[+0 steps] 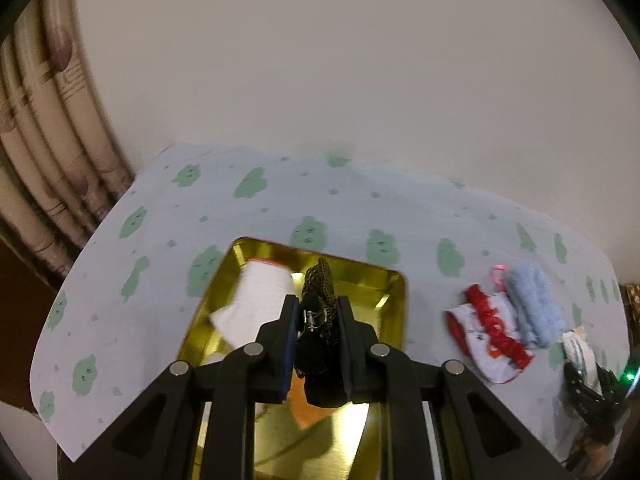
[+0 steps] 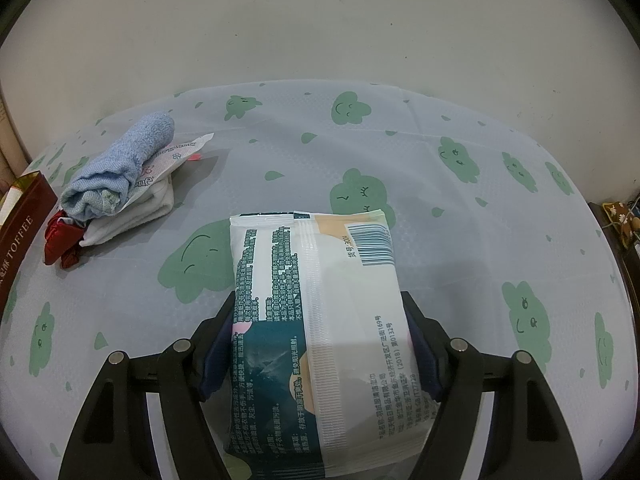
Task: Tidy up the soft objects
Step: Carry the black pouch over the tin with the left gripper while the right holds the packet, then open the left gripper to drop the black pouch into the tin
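Left wrist view: left claw [image 1: 319,312] was clamped narrow on a black bundle with a yellow-black mesh strap [image 1: 320,280], held above the gold tin [image 1: 394,292]. A white sock [image 1: 256,300] already lay in the tin, just left of the claw tips. Right of the claw, well apart, a red-and-white sock [image 1: 486,328] and a blue towel [image 1: 534,304] sat on the cloud-print cloth [image 1: 280,196]. Looked like mid-transfer; next move likely needs jaws opened over the tin's free floor, clear of the sock.

Right wrist view: right claw [image 2: 320,336] stood wide, both pads against the sides of a wipes pack [image 2: 320,312]; whether it rested on the cloth I couldn't tell. The blue towel pile lay far ahead-left of it. Probably waits its turn for the tin.
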The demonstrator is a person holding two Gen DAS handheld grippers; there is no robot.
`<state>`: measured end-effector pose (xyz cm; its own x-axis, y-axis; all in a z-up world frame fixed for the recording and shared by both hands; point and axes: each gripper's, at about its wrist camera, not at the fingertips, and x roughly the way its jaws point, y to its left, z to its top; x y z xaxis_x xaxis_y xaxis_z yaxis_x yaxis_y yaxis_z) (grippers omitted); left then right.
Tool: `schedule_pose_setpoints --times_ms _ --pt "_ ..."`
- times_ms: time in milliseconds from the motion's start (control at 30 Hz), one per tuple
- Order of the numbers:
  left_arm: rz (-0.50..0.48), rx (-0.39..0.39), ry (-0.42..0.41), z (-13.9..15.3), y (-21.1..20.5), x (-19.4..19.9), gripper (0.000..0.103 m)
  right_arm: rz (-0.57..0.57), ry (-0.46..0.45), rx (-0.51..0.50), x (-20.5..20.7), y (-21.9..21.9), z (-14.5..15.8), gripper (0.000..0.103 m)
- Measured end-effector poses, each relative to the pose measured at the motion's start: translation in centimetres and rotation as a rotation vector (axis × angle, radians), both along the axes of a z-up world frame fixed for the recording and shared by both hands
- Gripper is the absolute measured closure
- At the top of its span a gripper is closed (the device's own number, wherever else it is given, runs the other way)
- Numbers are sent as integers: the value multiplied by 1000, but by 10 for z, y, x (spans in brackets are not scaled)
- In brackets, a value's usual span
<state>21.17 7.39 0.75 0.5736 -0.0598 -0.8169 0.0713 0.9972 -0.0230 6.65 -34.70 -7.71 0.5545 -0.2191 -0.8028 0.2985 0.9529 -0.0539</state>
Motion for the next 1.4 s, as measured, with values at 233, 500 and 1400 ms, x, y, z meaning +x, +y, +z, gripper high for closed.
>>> schedule_pose_setpoints --times_ms 233,500,1400 --pt "59 12 37 -23 24 11 84 0 0 0 0 0 0 31" --pt "76 64 49 -37 31 21 84 0 0 1 0 0 0 31" --pt "37 30 -34 -7 35 -21 63 0 2 8 0 0 -1 31"
